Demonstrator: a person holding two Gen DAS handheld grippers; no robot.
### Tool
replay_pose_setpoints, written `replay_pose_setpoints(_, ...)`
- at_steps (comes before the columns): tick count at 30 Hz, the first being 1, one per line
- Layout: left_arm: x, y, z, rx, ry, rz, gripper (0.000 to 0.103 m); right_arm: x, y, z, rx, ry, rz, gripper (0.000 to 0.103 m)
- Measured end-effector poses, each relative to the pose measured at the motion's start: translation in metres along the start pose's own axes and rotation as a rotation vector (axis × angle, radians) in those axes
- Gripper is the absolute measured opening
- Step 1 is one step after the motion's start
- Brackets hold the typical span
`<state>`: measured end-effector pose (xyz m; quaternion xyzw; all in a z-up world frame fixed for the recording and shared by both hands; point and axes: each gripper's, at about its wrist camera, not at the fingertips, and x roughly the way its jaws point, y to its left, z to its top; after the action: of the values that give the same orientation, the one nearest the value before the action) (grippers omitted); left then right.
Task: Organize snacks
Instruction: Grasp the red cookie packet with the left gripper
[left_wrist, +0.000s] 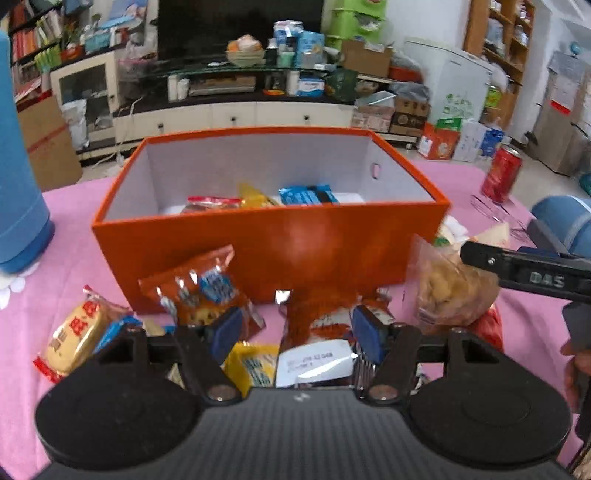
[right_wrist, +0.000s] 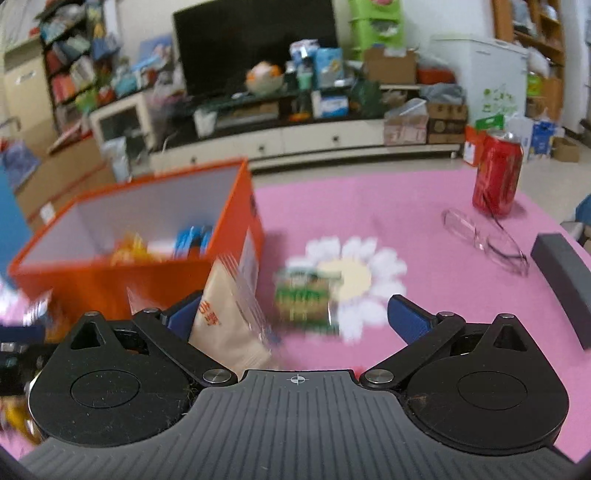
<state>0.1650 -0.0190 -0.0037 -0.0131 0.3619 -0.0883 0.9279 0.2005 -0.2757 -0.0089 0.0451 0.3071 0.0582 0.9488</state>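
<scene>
My left gripper hangs low over the near side of the pink table, jaws about half open. Between them stands a red packet with a white label, but I can't tell whether the pads actually press on it or only flank it. I judge I've lined up here because the loose snacks lie in a heap just in front of the orange box, an easy reach from its open top.

Around that packet lie a red-and-blue wrapper to the left, a yellow cake packet farther left, and a small yellow packet nearest me. A clear bag of pale snacks sits to the right, just under my right gripper.

That one is wide open and holds nothing. A beige packet leans against its left finger, and a green packet, blurred, lies on the table's flower print just ahead; I'd guess that is its next pick.

The box already holds a few packets along its floor. The red can and glasses stand far right, well apart.
</scene>
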Motion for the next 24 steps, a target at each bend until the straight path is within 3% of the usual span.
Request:
replay_pose_setpoints(7,-0.033,-0.005,-0.023,0.071,-0.01,-0.023,0.064,-0.053,-0.003,-0.052,0.024,0.118,0.112,0.093)
replay_pose_setpoints(10,-0.054,-0.004,-0.039,0.112,-0.034,0.016,0.064,-0.076,-0.003,-0.074,0.025,0.164,0.142,0.093)
replay_pose_setpoints(12,-0.064,-0.002,-0.046,0.116,-0.058,0.024,0.064,-0.1,-0.006,-0.077,0.054,0.105,0.153,0.093)
replay_pose_setpoints(15,-0.07,0.004,-0.05,0.085,-0.074,0.015,0.064,-0.118,-0.007,-0.067,0.062,-0.024,0.098,0.093)
replay_pose_setpoints(18,-0.067,0.016,-0.053,0.026,-0.052,-0.005,0.064,-0.101,-0.004,-0.062,0.039,-0.024,-0.002,0.093)
replay_pose_setpoints(22,-0.058,0.04,-0.056,-0.071,-0.026,-0.03,0.064,-0.065,0.006,-0.089,-0.038,0.119,0.011,0.093)
replay_pose_setpoints(24,-0.055,0.05,-0.057,-0.115,-0.014,-0.032,0.064,-0.053,0.001,-0.094,0.019,0.171,0.048,0.092)
